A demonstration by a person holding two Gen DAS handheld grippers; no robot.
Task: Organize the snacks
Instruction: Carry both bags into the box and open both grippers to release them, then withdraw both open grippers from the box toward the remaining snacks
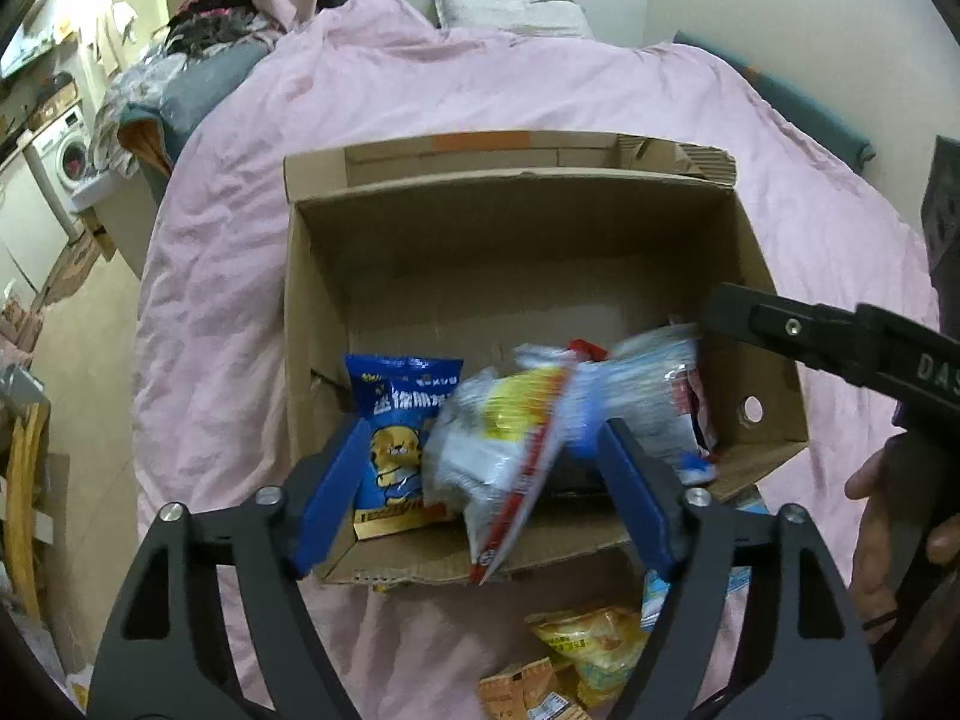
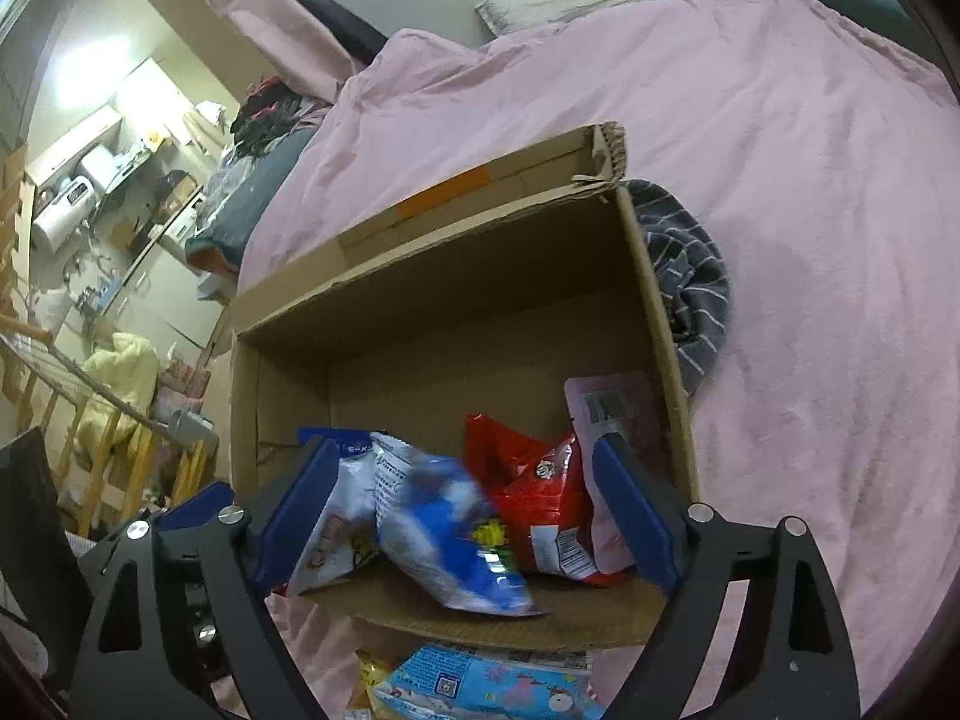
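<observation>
An open cardboard box point(image 1: 516, 240) sits on a pink bed; it also shows in the right wrist view point(image 2: 456, 324). Inside lie a blue snack bag with a cartoon animal point(image 1: 399, 426), a red bag point(image 2: 534, 480) and a pale pink pouch point(image 2: 612, 414). A blurred white, yellow and blue bag point(image 1: 510, 450) is in the air over the box's near edge, between my open fingers, touching neither; it also shows blurred in the right wrist view point(image 2: 444, 540). My left gripper point(image 1: 480, 492) is open. My right gripper point(image 2: 468, 516) is open over the box's near edge.
More snack packs lie on the bedspread in front of the box: a yellow bag point(image 1: 594, 642), orange packs point(image 1: 522, 690) and a light blue pack point(image 2: 480, 684). A grey striped cloth point(image 2: 690, 294) lies right of the box. A pillow point(image 1: 504, 12) is at the far end.
</observation>
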